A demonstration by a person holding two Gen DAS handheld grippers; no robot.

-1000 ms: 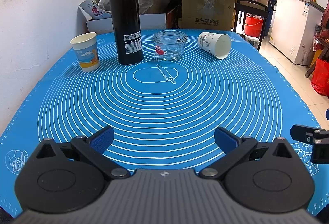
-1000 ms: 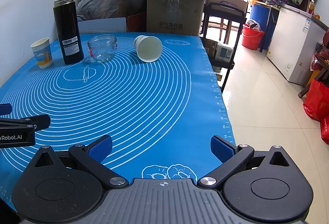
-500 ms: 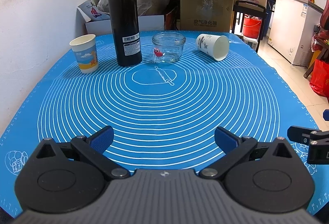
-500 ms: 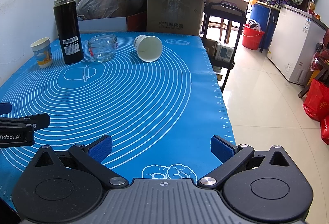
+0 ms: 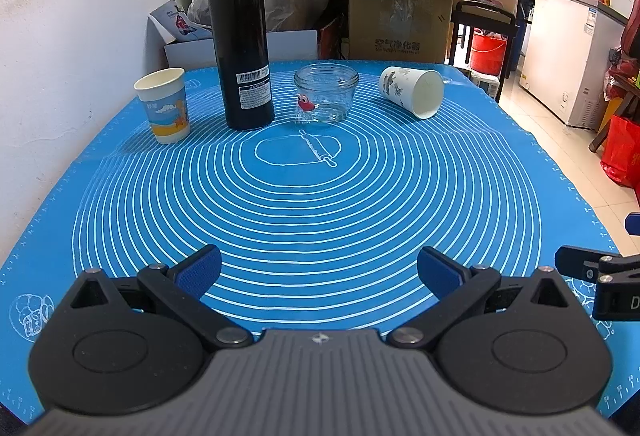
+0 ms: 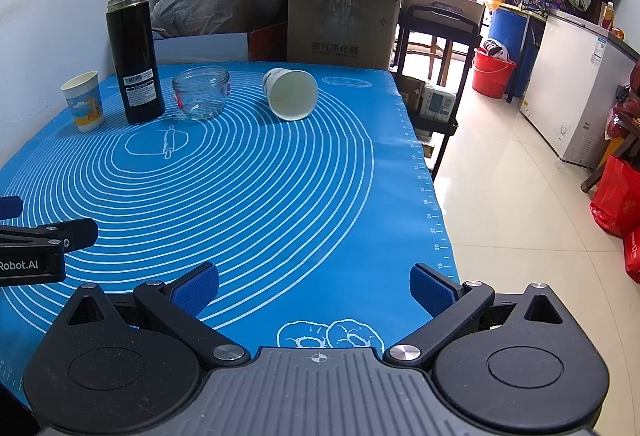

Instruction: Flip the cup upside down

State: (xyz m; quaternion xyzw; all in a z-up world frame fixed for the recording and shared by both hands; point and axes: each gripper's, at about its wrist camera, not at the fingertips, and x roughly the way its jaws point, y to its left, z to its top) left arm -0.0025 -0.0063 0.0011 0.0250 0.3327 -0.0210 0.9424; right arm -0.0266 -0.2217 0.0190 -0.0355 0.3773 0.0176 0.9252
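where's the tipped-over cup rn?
The tipped-over cup lies on its side at the far right of the blue mat, right of the glass jar.

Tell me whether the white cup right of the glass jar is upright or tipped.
Tipped: the white cup lies on its side on the blue mat, mouth facing the camera.

The left hand-held gripper (image 5: pixel 319 270) has edged slightly forward toward the black flask (image 5: pixel 242 55) and glass jar (image 5: pixel 326 93).
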